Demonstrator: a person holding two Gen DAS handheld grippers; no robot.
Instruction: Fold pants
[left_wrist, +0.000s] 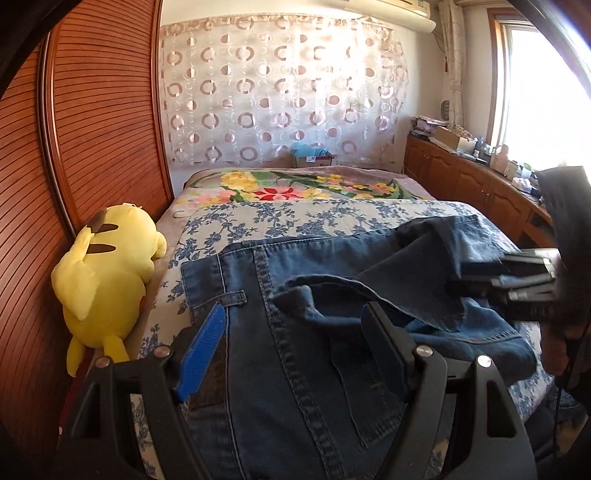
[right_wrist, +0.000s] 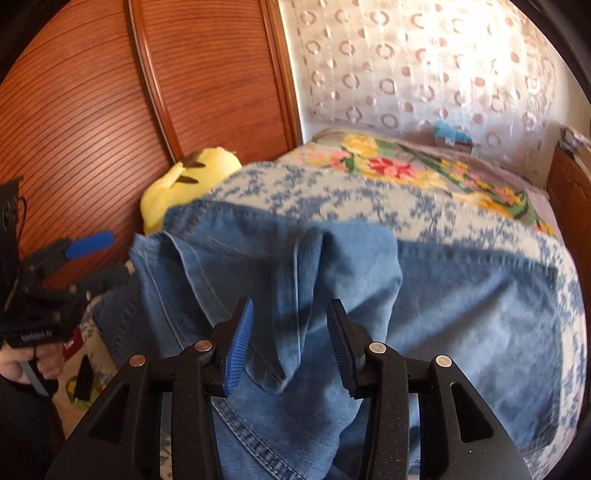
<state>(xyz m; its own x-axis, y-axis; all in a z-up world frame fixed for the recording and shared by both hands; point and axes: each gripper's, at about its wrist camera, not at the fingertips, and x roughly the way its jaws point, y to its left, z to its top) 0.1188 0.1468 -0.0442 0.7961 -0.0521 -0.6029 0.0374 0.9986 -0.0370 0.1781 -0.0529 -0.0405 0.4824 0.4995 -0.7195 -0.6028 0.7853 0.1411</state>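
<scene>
a yellow plush toy (left_wrist: 107, 273) lies at the bed's (left_wrist: 295, 218) left edge against the wooden wardrobe (left_wrist: 92, 110). blue jeans (left_wrist: 295, 332) lie across the floral bedspread, waistband left, legs folded back toward it. left claw (left_wrist: 291, 332) gapes above the denim; right claw (right_wrist: 291, 332) stands apart, a fold between its pads untouched.

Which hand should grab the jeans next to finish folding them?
Probably the left gripper: its open jaws hover wide over the jeans near the waistband. The right gripper sits open over a raised fold, gripping nothing.
</scene>
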